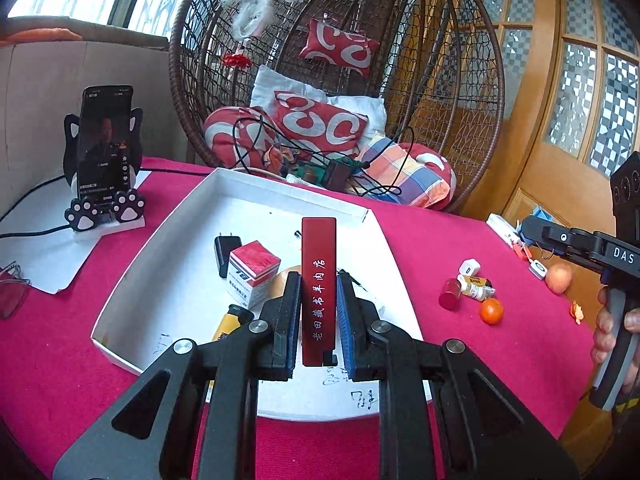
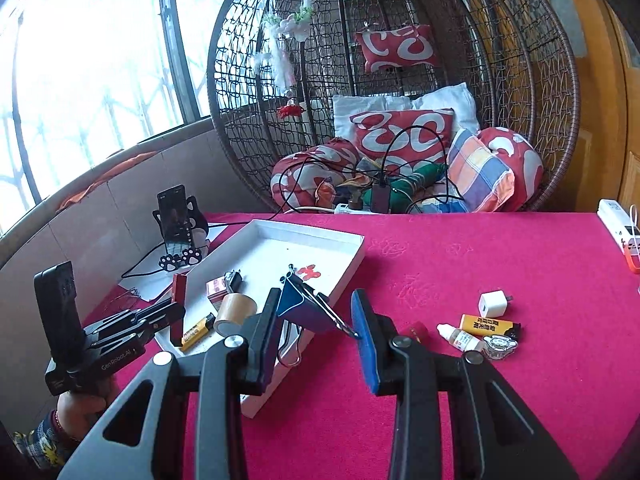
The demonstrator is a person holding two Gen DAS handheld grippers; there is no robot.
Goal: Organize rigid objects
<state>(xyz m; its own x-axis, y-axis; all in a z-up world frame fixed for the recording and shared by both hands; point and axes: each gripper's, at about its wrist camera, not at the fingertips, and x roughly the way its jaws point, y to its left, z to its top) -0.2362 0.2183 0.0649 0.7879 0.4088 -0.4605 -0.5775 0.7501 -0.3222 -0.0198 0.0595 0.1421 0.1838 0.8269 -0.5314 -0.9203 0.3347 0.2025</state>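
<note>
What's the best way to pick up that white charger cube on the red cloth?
Grip the white charger cube across two opposite flat side faces, coming straight down from above. It sits apart from the bottles, so both fingers have room. Avoid the face with prongs, which points right; the flat sides give the pads even contact.

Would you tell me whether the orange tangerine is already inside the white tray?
No, the tangerine lies on the pink tablecloth, outside the white tray.

We read "DAS" on right gripper [image 1: 538, 236] | "GenRobot.AI" on left gripper [image 2: 160, 316] | "78" on red-white box [image 1: 252, 274]
</note>
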